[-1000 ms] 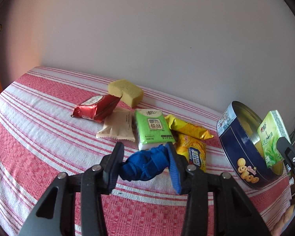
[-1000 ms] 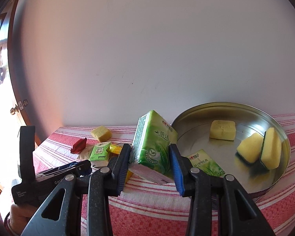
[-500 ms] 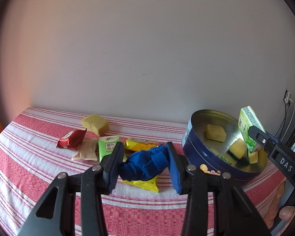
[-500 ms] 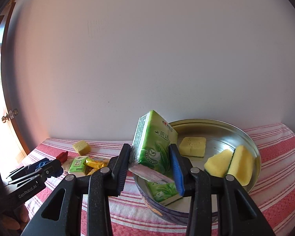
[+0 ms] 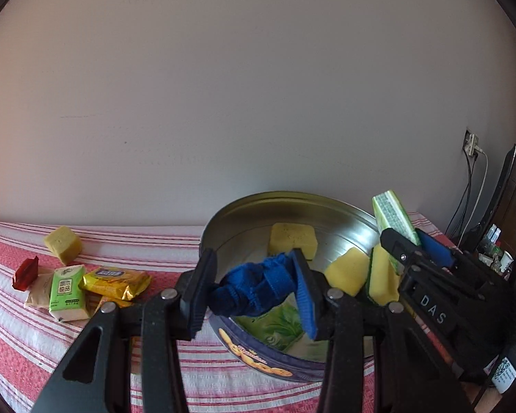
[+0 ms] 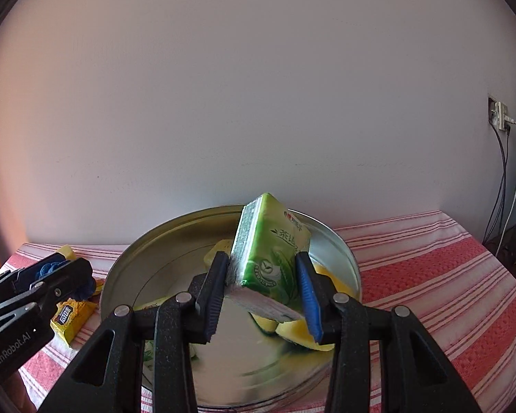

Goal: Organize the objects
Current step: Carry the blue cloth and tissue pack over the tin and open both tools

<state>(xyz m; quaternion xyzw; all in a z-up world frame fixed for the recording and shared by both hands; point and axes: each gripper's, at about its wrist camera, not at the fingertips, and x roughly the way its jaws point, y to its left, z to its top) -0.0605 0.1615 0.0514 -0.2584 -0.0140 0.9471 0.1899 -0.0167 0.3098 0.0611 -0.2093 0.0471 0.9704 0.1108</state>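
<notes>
Round tin [image 5: 258, 366] is loaded with yellow sponges [image 5: 347, 273]; blue cloth [image 5: 254, 287] and tissue pack [image 6: 270, 258] are clamped by left and right fingers above it.

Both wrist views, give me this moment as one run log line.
left tongs: shut on blue cloth, over tin rim | right tongs: shut on green tissue pack, above tin | loose snacks on tablecloth

I see a bunched blue cloth [image 5: 254, 289] held above the near rim of the round cookie tin [image 5: 258, 361], and a green tissue pack [image 6: 270, 258] held tilted over the tin, where yellow sponges [image 5: 294, 241] lie.
</notes>
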